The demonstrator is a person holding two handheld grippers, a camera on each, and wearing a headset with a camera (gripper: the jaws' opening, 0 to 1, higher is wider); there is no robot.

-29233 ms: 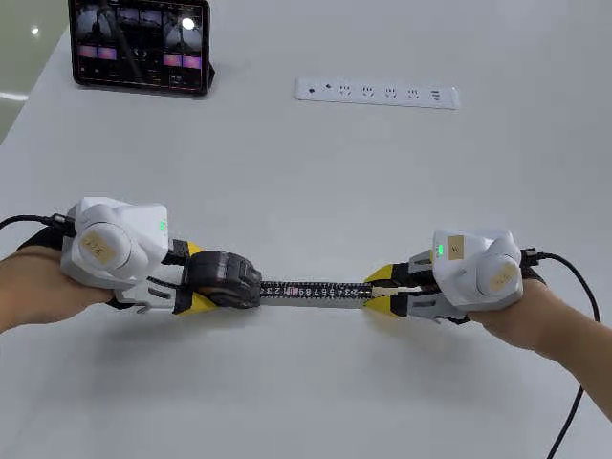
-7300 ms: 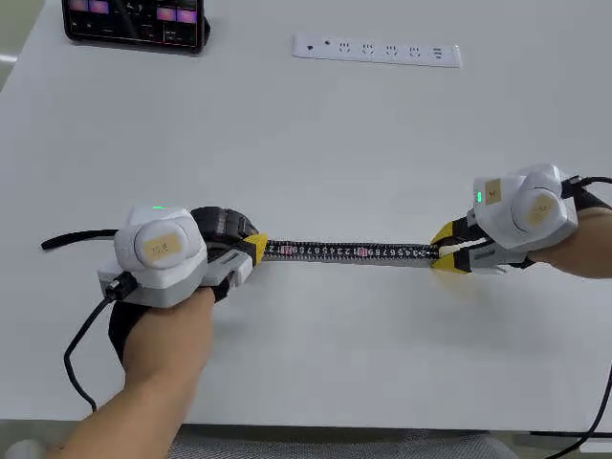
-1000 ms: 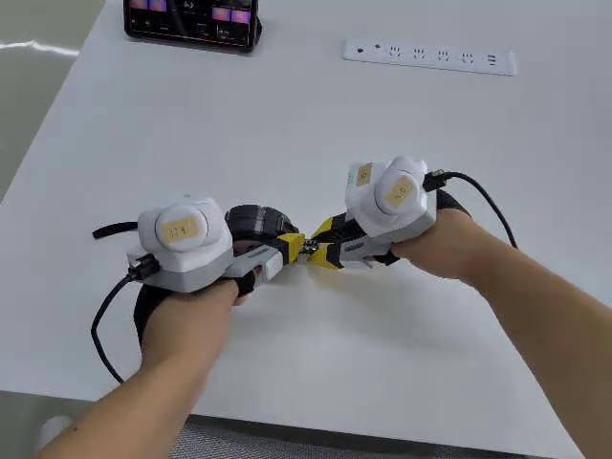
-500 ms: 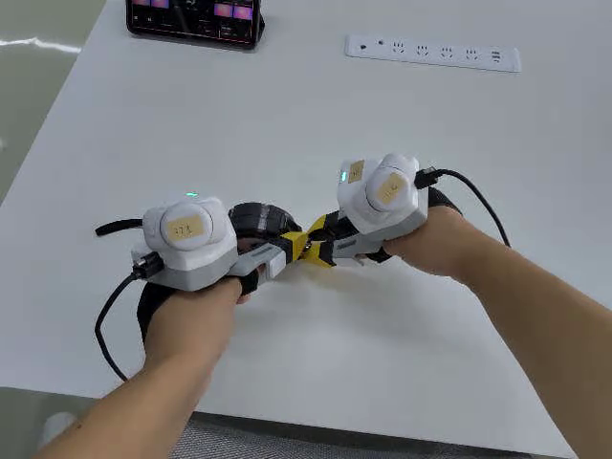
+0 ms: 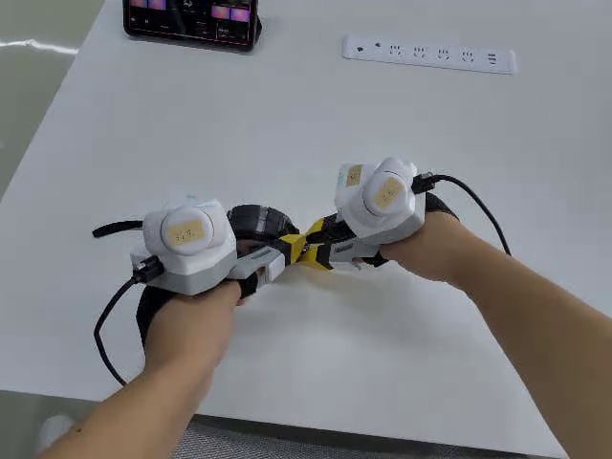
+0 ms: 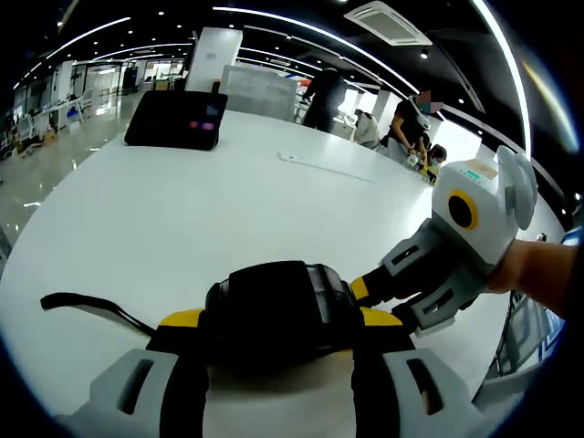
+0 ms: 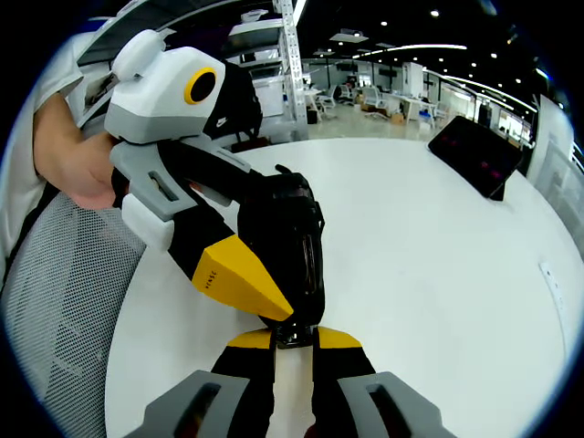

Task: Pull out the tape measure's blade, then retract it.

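Tape measure (image 5: 254, 221) sits clamped between my left gripper's (image 6: 281, 327) jaws, its mouth touching my right gripper (image 7: 294, 343), which pinches the hook (image 7: 293, 334). I'd release gently, holding the case steady, so the hook seats without snapping.

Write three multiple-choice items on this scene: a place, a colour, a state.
1. Where is the tablet?
A. at the far edge of the table, left of the power strip
B. at the near edge
C. on the floor

2. The case of the tape measure is:
A. red
B. black
C. white

3. The blade is:
A. stretched across the table
B. almost wholly inside the case
C. lying loose

1 A: the head view shows it there.
2 B: it is black, held by the left tool.
3 B: the right tool pinches its tip at the case's mouth.
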